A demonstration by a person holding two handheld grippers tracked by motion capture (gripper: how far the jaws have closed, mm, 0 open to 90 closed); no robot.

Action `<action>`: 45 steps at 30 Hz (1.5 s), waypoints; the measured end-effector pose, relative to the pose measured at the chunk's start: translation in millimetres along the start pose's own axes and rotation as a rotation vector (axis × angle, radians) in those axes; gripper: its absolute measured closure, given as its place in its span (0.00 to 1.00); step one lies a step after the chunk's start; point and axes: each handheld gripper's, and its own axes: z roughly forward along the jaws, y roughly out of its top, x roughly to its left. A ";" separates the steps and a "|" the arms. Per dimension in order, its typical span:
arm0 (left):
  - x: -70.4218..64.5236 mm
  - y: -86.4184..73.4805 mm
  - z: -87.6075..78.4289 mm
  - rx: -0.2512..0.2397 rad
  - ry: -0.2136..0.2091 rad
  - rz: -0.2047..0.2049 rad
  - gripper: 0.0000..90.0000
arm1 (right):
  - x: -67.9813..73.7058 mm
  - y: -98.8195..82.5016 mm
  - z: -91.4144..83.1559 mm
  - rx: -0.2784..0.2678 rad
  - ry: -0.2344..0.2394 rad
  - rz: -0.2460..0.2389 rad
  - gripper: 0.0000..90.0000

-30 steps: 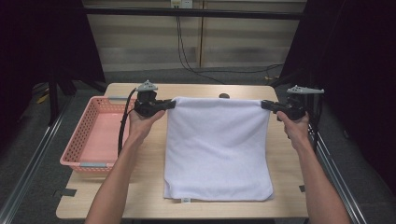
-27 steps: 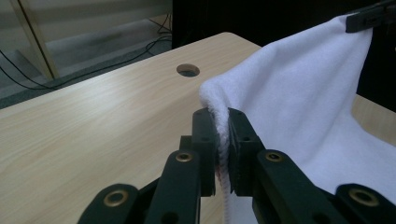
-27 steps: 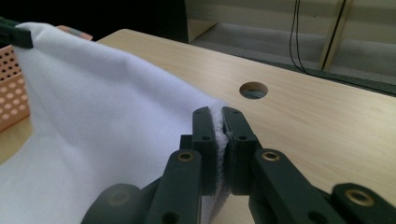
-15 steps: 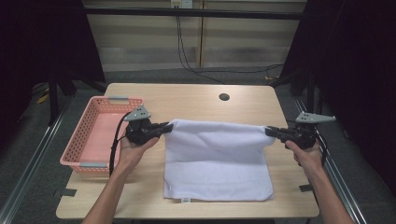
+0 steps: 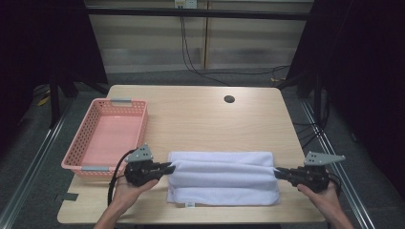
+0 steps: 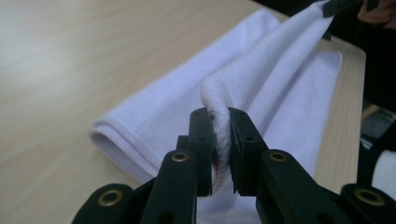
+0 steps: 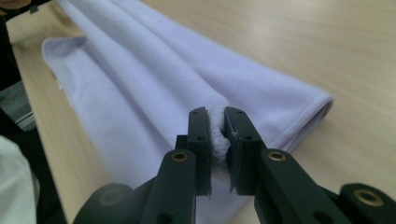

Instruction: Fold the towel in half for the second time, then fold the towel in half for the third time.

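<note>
Lying folded on the near half of the pale wooden bench (image 5: 200,119), the white terry-cloth towel (image 5: 222,183), long side running left to right, with a small label at its near edge. Gripping the towel's left end, the black two-jaw left tool (image 5: 168,167), held in the person's left hand (image 5: 126,191); in the left gripper view, pinching a bunched corner of the cloth (image 6: 261,88) between the jaws of that tool (image 6: 223,122), set close together with only the thickness of the fabric between them, having just been easing slightly apart while the pads are still pressing on the cloth. Gripping the right end likewise, the black two-jaw right tool (image 5: 279,171) in the right hand (image 5: 325,200), its jaws (image 7: 219,122) clamping a puckered fold of towel (image 7: 140,88) (also just been opening a touch). Rising a little between the two tools, the upper layer of towel, forming a ridge over the flat layers below. Sitting on the bench's left edge, just beside the left tool, the empty pink plastic mesh basket (image 5: 83,143). Showing near the far edge, a small dark round hole (image 5: 229,99).
</note>
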 end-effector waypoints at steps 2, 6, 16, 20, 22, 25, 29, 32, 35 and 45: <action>-4.6 -10.6 0.4 0.025 -0.018 -0.013 0.89 | 6.0 -9.4 0.1 0.028 0.008 -0.001 0.88; -13.6 -24.3 3.4 0.104 -0.031 -0.003 0.88 | 16.5 -26.4 1.2 0.117 0.011 -0.012 0.85; -8.2 -22.2 -13.8 -0.025 -0.030 -0.058 0.77 | 26.4 -23.4 -12.8 0.034 0.006 0.055 0.60; 6.0 -8.9 13.4 0.060 0.015 -0.037 0.73 | 13.4 -16.0 9.7 0.052 -0.086 0.085 0.57; 14.1 -9.0 25.4 0.110 0.018 -0.042 0.71 | 7.1 -14.1 19.4 0.082 -0.102 0.092 0.55; 17.9 -11.9 34.5 0.158 0.018 -0.045 0.65 | -1.9 -13.4 34.0 0.132 -0.149 0.116 0.50; 20.9 -14.4 38.6 0.158 0.000 -0.063 0.62 | -2.7 -16.2 47.3 0.203 -0.171 0.087 0.45; 19.5 -13.7 42.5 0.158 0.003 -0.048 0.62 | -1.9 -17.8 47.2 0.192 -0.182 0.070 0.55; 18.1 -10.4 48.9 0.154 0.008 -0.045 0.60 | -4.4 -18.6 44.3 0.187 -0.173 0.067 0.71; 12.2 8.1 71.3 0.153 -0.002 -0.062 0.52 | -21.3 -22.5 27.9 0.160 -0.258 0.097 0.58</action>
